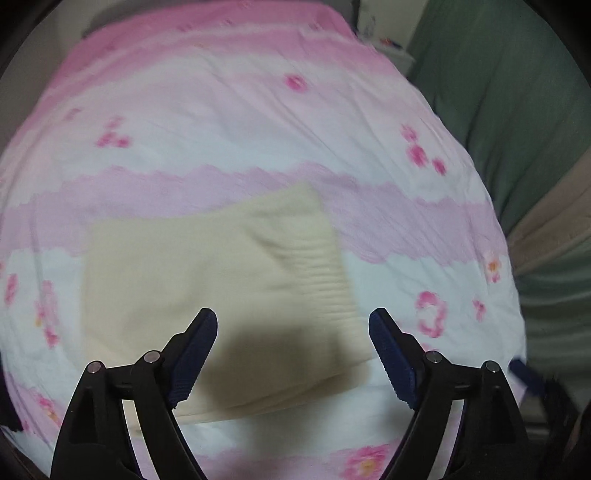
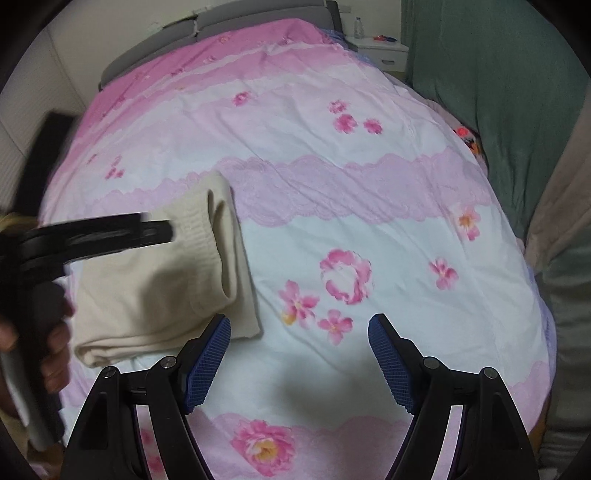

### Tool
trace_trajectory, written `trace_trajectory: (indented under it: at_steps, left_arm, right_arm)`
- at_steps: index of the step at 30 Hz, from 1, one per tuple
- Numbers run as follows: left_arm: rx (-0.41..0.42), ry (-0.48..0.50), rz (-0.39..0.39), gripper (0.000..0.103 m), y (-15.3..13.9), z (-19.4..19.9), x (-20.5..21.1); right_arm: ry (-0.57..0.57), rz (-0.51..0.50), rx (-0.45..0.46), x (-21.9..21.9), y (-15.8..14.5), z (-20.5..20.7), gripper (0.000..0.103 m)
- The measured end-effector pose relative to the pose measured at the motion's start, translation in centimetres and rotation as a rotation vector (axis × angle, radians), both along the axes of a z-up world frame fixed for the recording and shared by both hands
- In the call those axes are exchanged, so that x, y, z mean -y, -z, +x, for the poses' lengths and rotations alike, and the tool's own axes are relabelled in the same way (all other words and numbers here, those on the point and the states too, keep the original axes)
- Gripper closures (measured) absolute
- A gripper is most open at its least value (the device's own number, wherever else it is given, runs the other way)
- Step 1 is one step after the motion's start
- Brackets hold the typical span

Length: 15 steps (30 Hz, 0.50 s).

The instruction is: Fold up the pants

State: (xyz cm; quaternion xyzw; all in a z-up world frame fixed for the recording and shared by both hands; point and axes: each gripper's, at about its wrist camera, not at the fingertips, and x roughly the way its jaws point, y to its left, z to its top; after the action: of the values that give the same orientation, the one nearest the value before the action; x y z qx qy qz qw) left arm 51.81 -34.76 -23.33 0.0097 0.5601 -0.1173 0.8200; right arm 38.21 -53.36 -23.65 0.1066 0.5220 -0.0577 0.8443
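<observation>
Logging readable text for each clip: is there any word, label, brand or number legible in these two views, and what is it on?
No text can be read in either view.
The bottle on the nightstand: any label is too small to read.
The cream pants and the pink floral bedcover show no print or tag.

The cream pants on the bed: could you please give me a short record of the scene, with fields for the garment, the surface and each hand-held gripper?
garment: cream pants, folded into a compact bundle, ribbed band showing
surface: pink floral quilt on a bed
left hand-held gripper: open, above the near edge of the pants, nothing between its pads
right hand-held gripper: open, over bare quilt just right of the pants
background: green curtain, white nightstand
</observation>
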Motion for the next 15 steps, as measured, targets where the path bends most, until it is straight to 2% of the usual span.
trace_trajectory:
  at_steps: [3, 5, 8, 11, 13, 15]
  left_arm:
    - [0.042, -0.085, 0.08, 0.019, 0.3, -0.9, -5.5]
    - [0.018, -0.143, 0.101, 0.019, 1.2, -1.3, -8.9]
    - [-0.033, -0.26, 0.084, 0.019, 2.9, -2.2, -14.4]
    - [-0.072, -0.339, 0.031, 0.019, 4.4, -3.0, -18.7]
    - [-0.078, -0.356, 0.013, 0.019, 4.9, -3.1, -20.0]
    - [-0.071, -0.358, 0.033, 0.019, 5.1, -2.9, -20.7]
  right_arm:
    - [-0.044, 0.02, 0.015, -0.6, 0.1, 1.1, 0.025]
    - [-0.076, 0.031, 0.016, -1.5, 0.6, 2.2, 0.025]
    - [-0.123, 0.059, 0.017, -3.0, 1.8, 4.1, 0.025]
    - [-0.164, 0.073, -0.003, -4.8, 3.6, 6.4, 0.025]
    - [-0.184, 0.072, -0.004, -5.9, 4.7, 7.6, 0.025]
    - [-0.189, 0.072, -0.012, -6.8, 5.8, 8.9, 0.025]
